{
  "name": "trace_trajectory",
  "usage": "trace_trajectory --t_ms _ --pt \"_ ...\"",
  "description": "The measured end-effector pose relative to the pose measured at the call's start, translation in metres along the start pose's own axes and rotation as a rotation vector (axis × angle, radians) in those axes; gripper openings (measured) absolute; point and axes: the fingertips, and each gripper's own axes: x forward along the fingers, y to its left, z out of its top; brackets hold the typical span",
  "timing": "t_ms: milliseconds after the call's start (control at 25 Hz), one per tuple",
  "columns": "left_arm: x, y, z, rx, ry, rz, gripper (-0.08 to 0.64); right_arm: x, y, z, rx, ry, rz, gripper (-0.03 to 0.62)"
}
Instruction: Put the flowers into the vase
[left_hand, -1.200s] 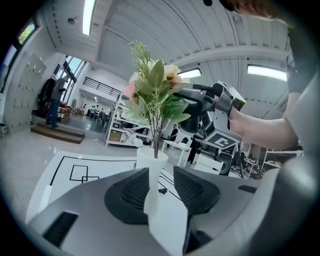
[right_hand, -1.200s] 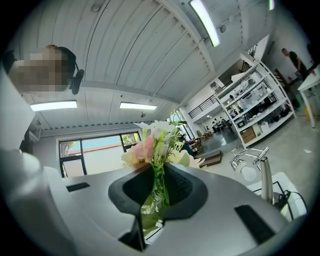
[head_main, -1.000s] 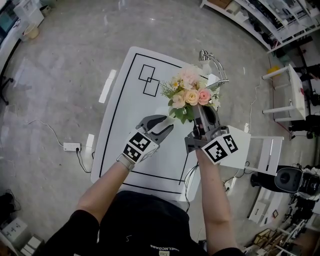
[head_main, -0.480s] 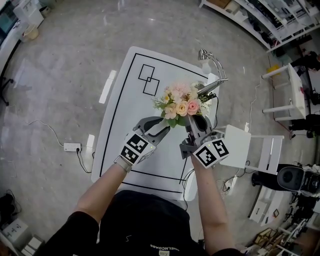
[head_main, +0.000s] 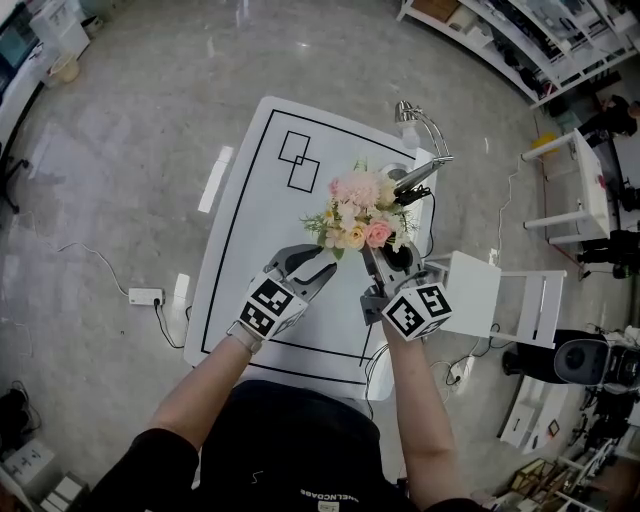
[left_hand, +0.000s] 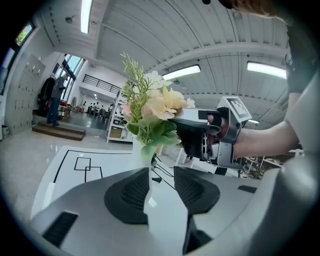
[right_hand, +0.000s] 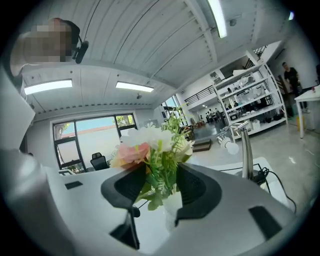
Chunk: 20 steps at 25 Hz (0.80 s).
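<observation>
A bouquet (head_main: 358, 212) of pink, cream and white flowers stands with its stems in a slim white vase (left_hand: 162, 210). My left gripper (head_main: 322, 262) is shut on that vase from the left, and in the left gripper view the vase fills the gap between its pads. My right gripper (head_main: 383, 260) sits just right of the bouquet. Its jaws have just been opening. In the right gripper view the bouquet's (right_hand: 155, 145) leaves and stems stand loose between the parted pads, above the vase (right_hand: 172, 202). In the head view the flowers hide the vase.
The white table (head_main: 250, 230) carries a black outline and two overlapping black squares (head_main: 298, 160). A chrome desk lamp (head_main: 425, 125) stands at its far right corner. A white chair (head_main: 500, 295) is close on the right. A power strip (head_main: 143, 294) lies on the floor to the left.
The bouquet and my right gripper have come down and towards me, next to the left gripper. The right jaws have parted from the stems. The left gripper shifted slightly.
</observation>
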Motion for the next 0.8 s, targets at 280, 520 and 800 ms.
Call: trace_trajectory --t_ms 280,520,800 --pt "-0.009 -0.012 -0.005 0.0 0.004 0.0 0.137 -0.017 -0.003 -0.022 0.01 0.056 -0.044 0.265" --pt "-0.014 -0.025 -0.012 -0.002 0.015 -0.006 0.14 -0.044 -0.011 -0.044 0.052 0.084 -0.087 0.268" --pt "-0.02 -0.04 -0.015 -0.004 0.011 -0.018 0.14 -0.073 -0.01 -0.052 0.105 0.076 -0.115 0.267"
